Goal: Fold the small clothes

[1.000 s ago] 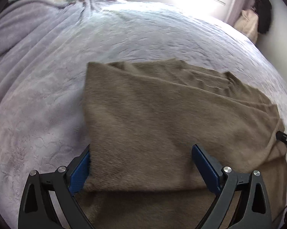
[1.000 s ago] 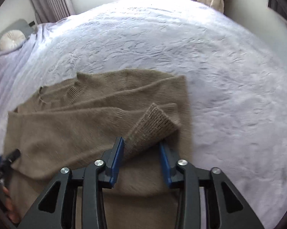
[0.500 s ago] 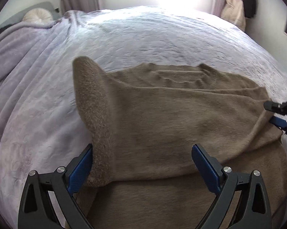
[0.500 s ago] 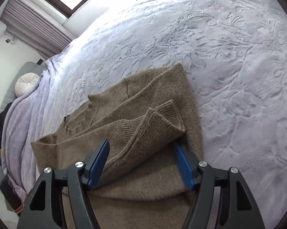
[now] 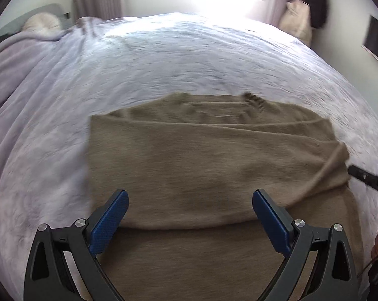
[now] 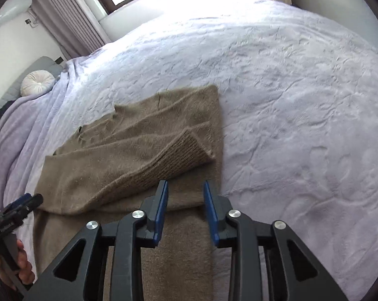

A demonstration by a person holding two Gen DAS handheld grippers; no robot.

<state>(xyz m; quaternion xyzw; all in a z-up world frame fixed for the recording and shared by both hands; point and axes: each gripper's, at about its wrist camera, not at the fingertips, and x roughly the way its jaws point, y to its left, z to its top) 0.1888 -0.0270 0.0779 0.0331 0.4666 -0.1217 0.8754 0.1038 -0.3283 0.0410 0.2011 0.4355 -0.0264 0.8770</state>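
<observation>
Now my left gripper point(image 5: 190, 215) and right gripper point(image 6: 186, 207) held nothing, right jaws just narrowing, so the soft, floppy sweater point(image 5: 201, 155) wanted grabbing by its edge.

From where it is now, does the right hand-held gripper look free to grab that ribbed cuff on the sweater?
Probably yes. The ribbed cuff lies on top of the sweater, just ahead of the right hand-held gripper, whose jaws have just been closing with nothing between them. Nothing blocks the way.

Fuzzy matt knit sweater point(image 6: 128, 155), ribbed cuff point(image 6: 186, 155); embossed soft cloth bedspread point(image 6: 289, 87).
</observation>
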